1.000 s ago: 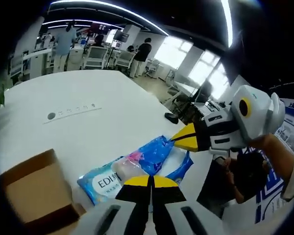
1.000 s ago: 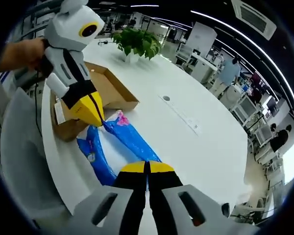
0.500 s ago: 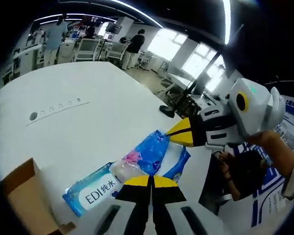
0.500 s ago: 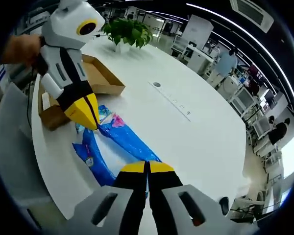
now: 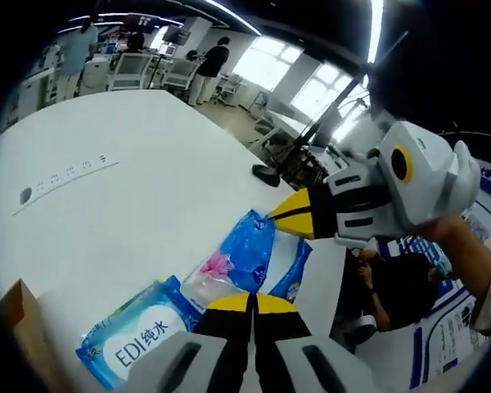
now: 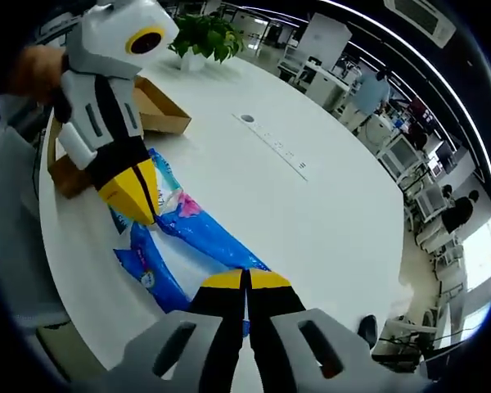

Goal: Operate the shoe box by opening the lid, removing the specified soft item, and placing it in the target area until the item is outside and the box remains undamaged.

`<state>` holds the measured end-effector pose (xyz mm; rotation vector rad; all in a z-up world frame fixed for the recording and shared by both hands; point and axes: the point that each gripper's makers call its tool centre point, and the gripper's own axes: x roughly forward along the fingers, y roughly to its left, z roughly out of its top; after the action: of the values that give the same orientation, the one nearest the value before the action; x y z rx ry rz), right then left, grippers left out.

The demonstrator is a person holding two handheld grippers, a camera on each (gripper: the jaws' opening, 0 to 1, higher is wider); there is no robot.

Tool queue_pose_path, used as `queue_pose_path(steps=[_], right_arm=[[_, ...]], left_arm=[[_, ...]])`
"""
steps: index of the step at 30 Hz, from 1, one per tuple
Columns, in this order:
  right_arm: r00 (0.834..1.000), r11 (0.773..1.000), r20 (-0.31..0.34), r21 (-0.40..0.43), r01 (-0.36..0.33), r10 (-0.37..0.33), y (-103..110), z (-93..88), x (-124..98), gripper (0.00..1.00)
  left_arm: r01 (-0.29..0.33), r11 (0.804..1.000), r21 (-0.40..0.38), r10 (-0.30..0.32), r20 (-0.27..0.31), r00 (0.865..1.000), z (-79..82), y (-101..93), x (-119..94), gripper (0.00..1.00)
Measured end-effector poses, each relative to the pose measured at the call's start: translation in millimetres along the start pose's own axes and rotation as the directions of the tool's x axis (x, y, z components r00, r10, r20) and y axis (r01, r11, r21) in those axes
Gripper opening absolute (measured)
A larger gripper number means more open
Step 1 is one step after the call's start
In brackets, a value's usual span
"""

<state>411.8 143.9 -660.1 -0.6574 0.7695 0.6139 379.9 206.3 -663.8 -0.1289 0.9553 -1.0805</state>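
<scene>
wipes pack (image 5: 151, 344) held stretched above white table (image 5: 106, 213), outside box | left gripper (image 5: 248, 300) jaws closed on one end | right gripper (image 6: 247, 277) jaws pinched on other end | cardboard box (image 6: 159, 110) open on table near plant (image 6: 209, 37)

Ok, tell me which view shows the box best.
The right gripper view: the open brown box lies on the table beyond the left gripper. The left gripper view catches just a brown corner at its edge.
</scene>
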Motion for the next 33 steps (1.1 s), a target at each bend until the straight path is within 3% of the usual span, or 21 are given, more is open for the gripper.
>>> queue_pose_path(steps=[19,33], right_arm=[[0.997,0.999,-0.075,0.020,0.030,-0.028,-15,-42.7,22,0.00],[0.992,0.999,-0.129,-0.033,-0.010,0.006,0,-56.8,46,0.00]], left_arm=[[0.017,1.000,0.004,-0.017,-0.062,0.998,-8.4,10.7,51,0.00],[-0.029,1.000,0.006,0.029,-0.116,0.993,-29.3,33.0,67,0.00]])
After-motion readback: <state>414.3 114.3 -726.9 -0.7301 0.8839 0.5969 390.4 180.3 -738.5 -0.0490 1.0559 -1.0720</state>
